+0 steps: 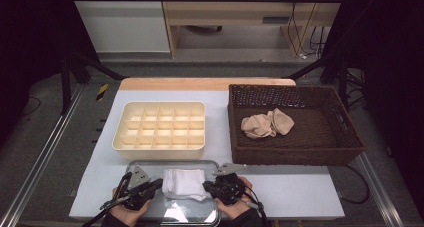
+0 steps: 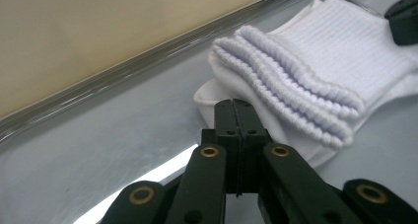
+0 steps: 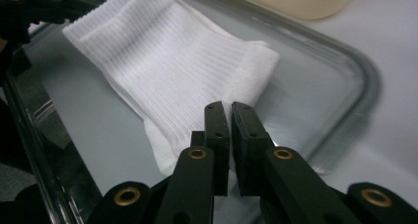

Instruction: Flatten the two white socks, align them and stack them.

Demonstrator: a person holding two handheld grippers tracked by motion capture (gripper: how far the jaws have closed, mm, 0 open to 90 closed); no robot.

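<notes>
A folded white ribbed sock [image 1: 184,183] lies flat on a shiny metal tray [image 1: 150,164] at the table's front edge. My left gripper [image 1: 159,184] is at the sock's left side and my right gripper [image 1: 206,187] at its right side, each pointing inward. In the left gripper view the jaws [image 2: 233,103] are pressed shut, tips against the sock's [image 2: 305,76] near corner, with no cloth seen between them. In the right gripper view the jaws [image 3: 226,105] stand shut with a hairline slit, tips over the sock's [image 3: 167,71] edge. I cannot tell whether cloth is pinched.
A cream compartment organizer [image 1: 160,124] sits just behind the tray. At the right a dark wicker basket [image 1: 345,137] holds beige socks [image 1: 267,123]. White table surface lies right of the tray. The other gripper's tip [image 2: 401,17] shows beyond the sock.
</notes>
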